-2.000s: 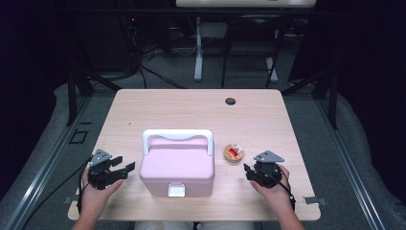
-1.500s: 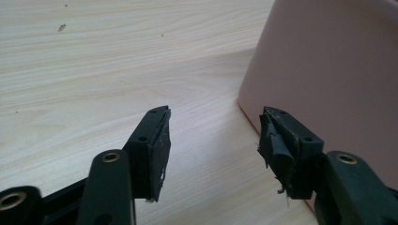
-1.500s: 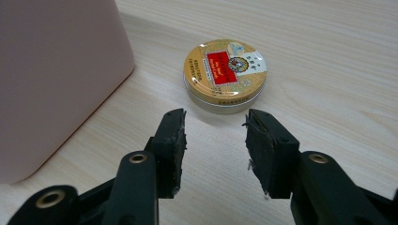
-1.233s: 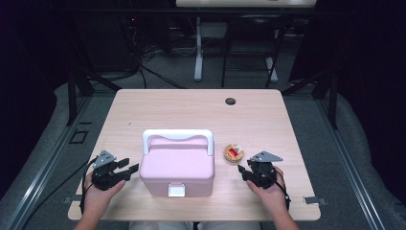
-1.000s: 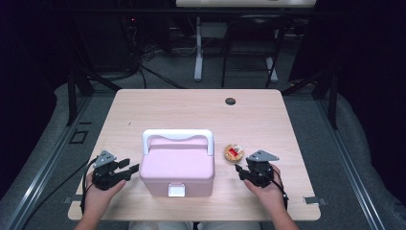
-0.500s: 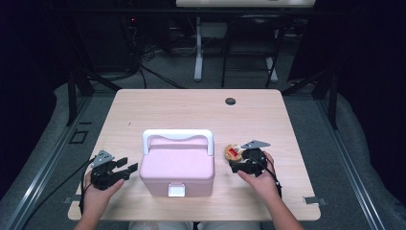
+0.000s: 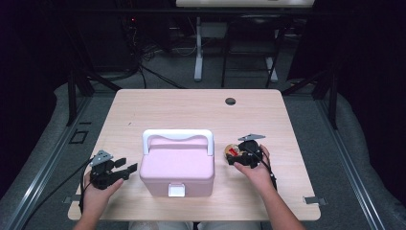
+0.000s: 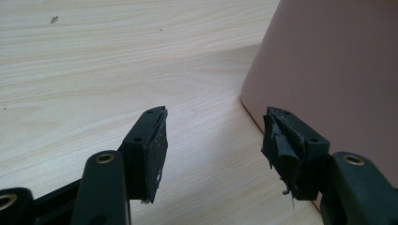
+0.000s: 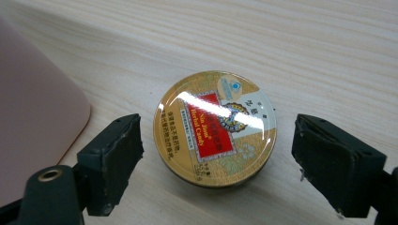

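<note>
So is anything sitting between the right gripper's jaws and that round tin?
Nothing visible. In the right gripper view the right gripper is open, one jaw on each side of the round tin, with bare table in the gaps. The pink box sits off to one side.

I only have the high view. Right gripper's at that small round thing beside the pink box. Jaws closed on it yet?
Observer: No. The right gripper view shows the right gripper open, one jaw on either side of the tin, gaps on both sides.
Operator: What is it exactly?
Observer: A round gold tin lying flat, with a red label panel on its lid.
Operator: And the left gripper?
Observer: The left gripper is open too, nothing between the jaws. Its one jaw sits close to the side wall of the pink box.
</note>
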Demonstrator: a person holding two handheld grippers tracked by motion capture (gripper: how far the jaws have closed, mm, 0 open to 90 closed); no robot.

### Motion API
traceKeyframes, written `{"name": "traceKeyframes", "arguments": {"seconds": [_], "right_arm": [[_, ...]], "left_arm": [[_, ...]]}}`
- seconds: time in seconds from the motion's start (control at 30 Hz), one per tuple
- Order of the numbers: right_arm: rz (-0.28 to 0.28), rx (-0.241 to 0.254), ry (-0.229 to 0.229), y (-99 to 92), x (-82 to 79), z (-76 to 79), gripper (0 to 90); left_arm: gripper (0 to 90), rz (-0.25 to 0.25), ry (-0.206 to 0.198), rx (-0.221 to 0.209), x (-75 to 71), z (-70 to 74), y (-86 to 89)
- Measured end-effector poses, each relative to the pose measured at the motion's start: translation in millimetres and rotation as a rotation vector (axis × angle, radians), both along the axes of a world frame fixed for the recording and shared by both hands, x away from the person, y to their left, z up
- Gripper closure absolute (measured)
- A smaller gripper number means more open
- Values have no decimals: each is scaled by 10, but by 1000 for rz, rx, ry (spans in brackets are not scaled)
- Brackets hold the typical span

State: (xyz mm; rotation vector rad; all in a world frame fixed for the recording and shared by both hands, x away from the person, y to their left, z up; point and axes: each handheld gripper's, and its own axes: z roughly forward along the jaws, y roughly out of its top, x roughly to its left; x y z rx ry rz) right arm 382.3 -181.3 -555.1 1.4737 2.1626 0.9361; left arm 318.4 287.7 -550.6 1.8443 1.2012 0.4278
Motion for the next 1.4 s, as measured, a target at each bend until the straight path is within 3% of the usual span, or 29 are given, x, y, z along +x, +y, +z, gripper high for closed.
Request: {"name": "traceKeyframes", "arguments": {"seconds": [0.27, 0.37, 0.83, 1.23, 1.4], "right_arm": [[-6, 4, 14, 44, 87, -33, 161], [-18, 4, 48, 52, 129, -79, 157], [-27, -20, 37, 82, 171, -143, 194], [-22, -35, 50, 62, 133, -118, 196], [-13, -51, 38, 33, 43, -78, 213]], "left_arm": [[400, -3, 2, 6, 7, -6, 0], [399, -3, 1, 7, 13, -13, 0], [396, -3, -1, 10, 18, -14, 3], [396, -1, -2, 9, 12, -5, 10], [395, 1, -4, 7, 9, -4, 7]]}}
